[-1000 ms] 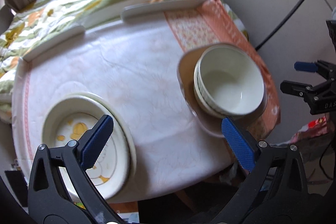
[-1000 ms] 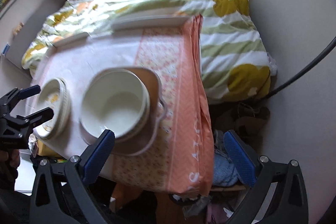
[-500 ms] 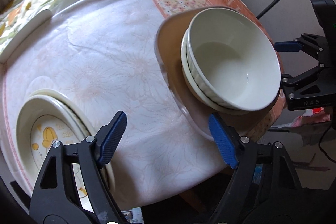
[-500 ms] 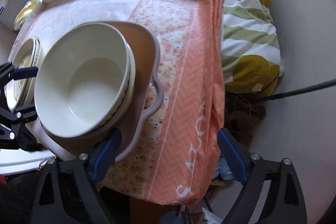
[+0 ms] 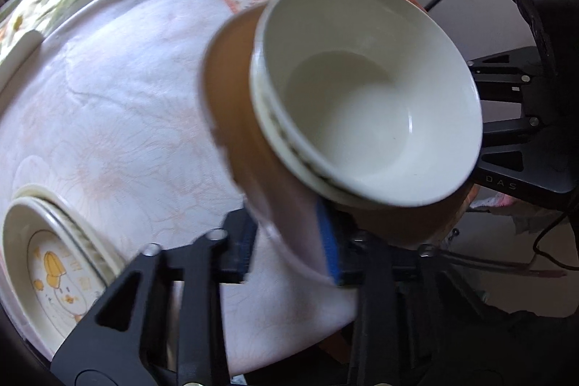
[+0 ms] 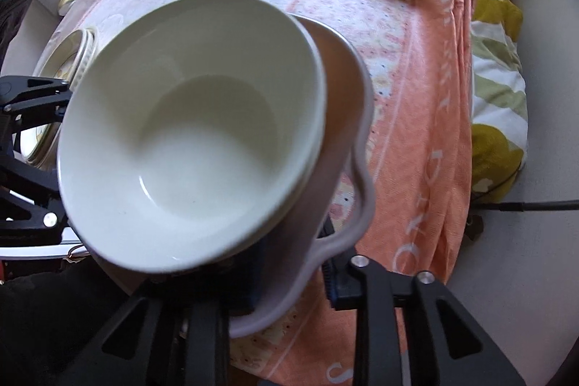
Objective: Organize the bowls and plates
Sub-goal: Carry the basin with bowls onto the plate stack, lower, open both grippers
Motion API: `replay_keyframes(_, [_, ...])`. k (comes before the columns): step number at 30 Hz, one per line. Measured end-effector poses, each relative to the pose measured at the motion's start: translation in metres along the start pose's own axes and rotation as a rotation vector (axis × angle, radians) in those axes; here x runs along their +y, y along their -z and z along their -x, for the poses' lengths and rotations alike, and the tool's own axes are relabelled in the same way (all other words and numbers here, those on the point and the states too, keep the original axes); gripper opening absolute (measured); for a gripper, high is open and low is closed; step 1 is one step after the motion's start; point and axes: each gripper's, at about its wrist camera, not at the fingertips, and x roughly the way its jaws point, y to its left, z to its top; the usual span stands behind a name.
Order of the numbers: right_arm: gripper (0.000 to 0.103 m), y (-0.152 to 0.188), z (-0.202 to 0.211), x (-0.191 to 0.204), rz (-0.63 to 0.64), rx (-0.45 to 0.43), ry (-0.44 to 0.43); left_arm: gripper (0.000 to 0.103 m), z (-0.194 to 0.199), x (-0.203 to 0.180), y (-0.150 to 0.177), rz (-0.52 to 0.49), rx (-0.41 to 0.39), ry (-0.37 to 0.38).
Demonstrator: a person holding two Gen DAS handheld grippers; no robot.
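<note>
Spotter: Progress so far?

Handler: Partly sorted, by the look of it. Two white bowls (image 5: 362, 104) nested one inside the other, sitting on brown tray (image 5: 235, 89), filling the left wrist view from centre toward 2 o'clock. Printed plates (image 5: 54, 270) stacked as well, down at 8 o'clock on the pale tablecloth (image 5: 126, 96), well apart from the tray.

Spotter: Grippers?

Handler: Both on the tray. Left gripper (image 5: 286, 248) closing, blue pads either side of the tray's rim at its 6 o'clock edge and seemingly pressing on it. Right gripper (image 6: 291, 277) clamped tight on the wavy lobe of the rim, 5 o'clock from the bowls in the right wrist view; one pad half hidden under the tray.

Spotter: Tray lifted yet?

Handler: Hard to tell. Blurred and maybe tilted; underside not visible.

Spotter: Left to do?

Handler: Probably a two-handed carry of tray and bowls, perhaps toward the plates or off the orange towel (image 6: 416, 132) at 3 o'clock. Destination unknown. Worth keeping level, with bowls loose on top and overhanging the near rim.
</note>
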Motion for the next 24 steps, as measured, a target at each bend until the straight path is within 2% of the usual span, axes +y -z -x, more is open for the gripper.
replay_keyframes(3, [0.013, 0.003, 0.001, 0.007, 0.007, -0.02, 0.002, 0.02, 0.002, -0.007, 0.002, -0.035, -0.027, -0.054])
replay_keyframes(13, [0.013, 0.006, 0.012, 0.017, 0.0, -0.062, -0.001, 0.019, 0.018, -0.005, 0.009, -0.017, -0.068, -0.072])
replay_keyframes(19, [0.013, -0.006, 0.037, 0.027, 0.018, -0.1, 0.028, 0.02, 0.052, 0.009, 0.016, -0.011, -0.121, -0.071])
replay_keyframes(24, [0.013, -0.026, 0.062, 0.059, 0.029, -0.134, 0.046, 0.02, 0.094, 0.032, 0.032, -0.01, -0.16, -0.085])
